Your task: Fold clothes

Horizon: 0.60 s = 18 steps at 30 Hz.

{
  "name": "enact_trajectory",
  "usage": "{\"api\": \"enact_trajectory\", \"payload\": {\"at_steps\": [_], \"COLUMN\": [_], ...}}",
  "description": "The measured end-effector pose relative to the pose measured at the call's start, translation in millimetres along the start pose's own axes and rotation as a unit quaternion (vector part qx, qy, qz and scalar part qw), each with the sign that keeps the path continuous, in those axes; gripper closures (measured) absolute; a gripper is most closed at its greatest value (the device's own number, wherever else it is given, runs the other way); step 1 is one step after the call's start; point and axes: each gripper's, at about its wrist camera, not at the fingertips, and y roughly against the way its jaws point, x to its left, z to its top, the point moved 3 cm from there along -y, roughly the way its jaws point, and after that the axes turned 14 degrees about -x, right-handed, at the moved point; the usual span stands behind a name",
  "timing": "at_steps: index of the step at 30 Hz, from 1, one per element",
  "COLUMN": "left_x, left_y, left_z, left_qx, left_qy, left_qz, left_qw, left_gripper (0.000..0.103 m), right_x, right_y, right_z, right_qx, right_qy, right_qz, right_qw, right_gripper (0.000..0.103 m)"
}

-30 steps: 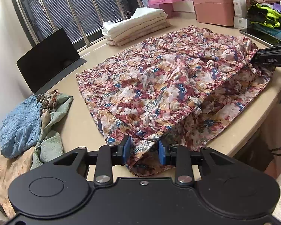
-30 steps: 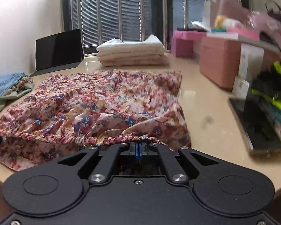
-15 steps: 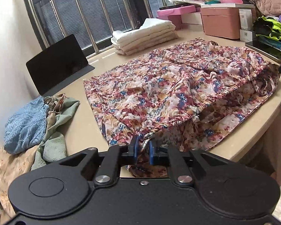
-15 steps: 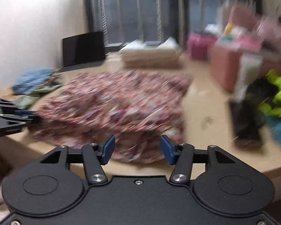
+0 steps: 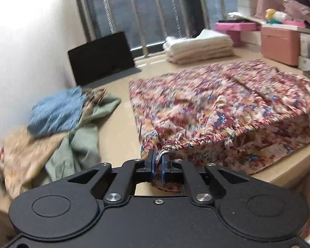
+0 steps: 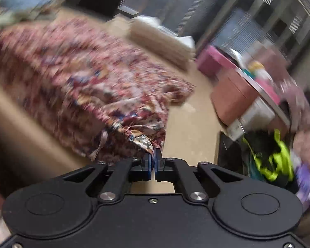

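The floral garment [image 5: 223,105] lies spread on the bench [image 5: 117,132], its gathered waistband running left to right along the near edge. The left gripper [image 5: 157,161] and right gripper [image 6: 153,161] each have jaws pinched onto one waistband corner (fabric stretching away ahead of both).

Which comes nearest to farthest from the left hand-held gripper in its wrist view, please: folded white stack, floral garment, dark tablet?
1. Floral garment, pinched in the left hand-held gripper.
2. Dark tablet, back left.
3. Folded white stack, far back by the window.
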Motion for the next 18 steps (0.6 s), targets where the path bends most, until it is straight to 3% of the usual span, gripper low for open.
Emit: {"api": "enact_trajectory", "payload": {"at_steps": [2,4,6,8,9,12,16,17,18], "left_x": [-1,1,8,16,20,28,31,29,27], "left_y": [0,5,13,25,29,35,16,6,-5], "left_z": [-3,-2,3,9,13,26,46,48,49], "left_qx": [0.009,0.009,0.002,-0.017,-0.024,-0.040,-0.060,-0.051,-0.037], "left_qy": [-0.003,-0.005,0.001,0.011,0.017,0.040,0.099,0.108,0.115], "left_qz": [-0.001,-0.015,-0.036,-0.059,-0.073,-0.109,-0.105,-0.105,-0.106], "left_qw": [1.0000,0.9998,0.9993,0.9980,0.9969,0.9924,0.9877,0.9872,0.9870], "left_gripper": [0.094,0.085,0.038,0.019,0.016,0.010,0.012,0.023,0.043], "right_x": [6,8,-9,-29,-40,-61,-76,-74,-71], "right_y": [2,6,14,25,31,32,22,13,3], "right_z": [0,0,5,10,12,18,24,25,25], "right_qx": [0.012,0.022,0.022,0.012,0.007,-0.034,-0.087,-0.090,-0.088], "right_qy": [0.017,0.019,-0.042,-0.118,-0.154,-0.223,-0.283,-0.289,-0.293], "right_qz": [0.010,0.022,0.058,0.101,0.123,0.127,0.104,0.101,0.101], "right_qw": [1.000,0.999,0.997,0.988,0.980,0.966,0.949,0.948,0.947], "right_gripper": [0.094,0.079,0.051,0.050,0.050,0.047,0.050,0.066,0.092]}}
